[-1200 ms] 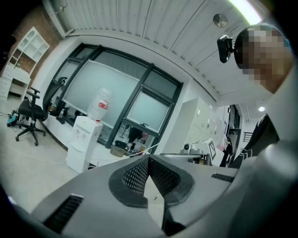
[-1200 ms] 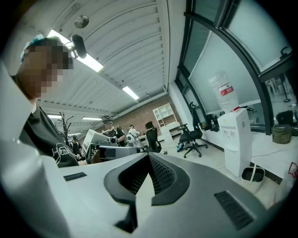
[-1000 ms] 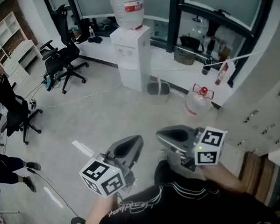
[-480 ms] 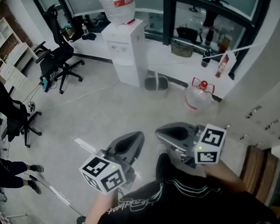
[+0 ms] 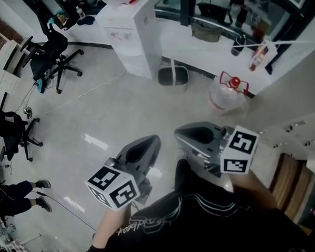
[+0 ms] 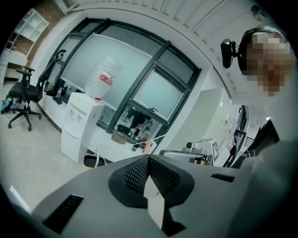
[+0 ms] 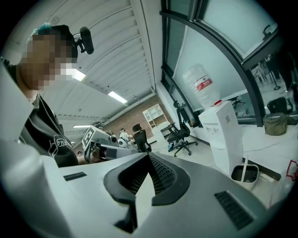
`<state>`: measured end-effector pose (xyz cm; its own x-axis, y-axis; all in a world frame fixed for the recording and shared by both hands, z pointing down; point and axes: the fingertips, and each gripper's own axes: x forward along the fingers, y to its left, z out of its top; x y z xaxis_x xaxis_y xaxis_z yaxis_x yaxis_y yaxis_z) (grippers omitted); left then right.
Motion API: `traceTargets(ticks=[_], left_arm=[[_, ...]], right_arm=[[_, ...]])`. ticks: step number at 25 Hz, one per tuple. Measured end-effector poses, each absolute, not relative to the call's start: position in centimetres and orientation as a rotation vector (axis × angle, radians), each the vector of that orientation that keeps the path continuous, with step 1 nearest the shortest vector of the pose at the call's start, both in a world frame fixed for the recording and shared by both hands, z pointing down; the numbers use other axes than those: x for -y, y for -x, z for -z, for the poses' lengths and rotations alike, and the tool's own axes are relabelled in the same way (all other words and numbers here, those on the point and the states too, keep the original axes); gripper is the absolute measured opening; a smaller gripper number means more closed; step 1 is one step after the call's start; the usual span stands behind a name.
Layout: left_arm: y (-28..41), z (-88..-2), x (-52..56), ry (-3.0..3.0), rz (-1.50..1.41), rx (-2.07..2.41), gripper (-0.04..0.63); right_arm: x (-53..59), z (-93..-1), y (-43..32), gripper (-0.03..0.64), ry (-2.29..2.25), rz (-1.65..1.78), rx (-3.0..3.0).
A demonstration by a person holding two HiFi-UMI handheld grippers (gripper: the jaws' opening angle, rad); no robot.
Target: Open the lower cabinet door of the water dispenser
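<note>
The person has walked closer: the water dispenser (image 5: 129,37) now stands against the head view's top edge, still well apart. The left gripper (image 5: 147,145) and right gripper (image 5: 188,133) are both clenched, empty. This looks like the approach; next, reaching its lower door. Glossy pale office floor (image 5: 120,114), a chair (image 5: 51,52) at left.

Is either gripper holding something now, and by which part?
Nothing is held. The left gripper and the right gripper are both shut and empty.
</note>
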<state>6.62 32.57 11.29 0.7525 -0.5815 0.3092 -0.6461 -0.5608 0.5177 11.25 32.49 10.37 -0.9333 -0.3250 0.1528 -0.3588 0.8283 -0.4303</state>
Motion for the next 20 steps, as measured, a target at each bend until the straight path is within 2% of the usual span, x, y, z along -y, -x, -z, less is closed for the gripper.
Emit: traceTargets(ticks=[9,20], left_arm=[[-10.4,-17.2,-20.4,-2.237,-0.229,0.877,0.0],[-9.5,-21.8,-12.2,-2.129,-0.233,0.958,0.0]], right_arm=[[-20.0,-16.0,-14.6,0.012,-0.552,-0.87,2.833],[-11.3,-20.5,-13.5,0.012,-0.479,-0.885,2.791]])
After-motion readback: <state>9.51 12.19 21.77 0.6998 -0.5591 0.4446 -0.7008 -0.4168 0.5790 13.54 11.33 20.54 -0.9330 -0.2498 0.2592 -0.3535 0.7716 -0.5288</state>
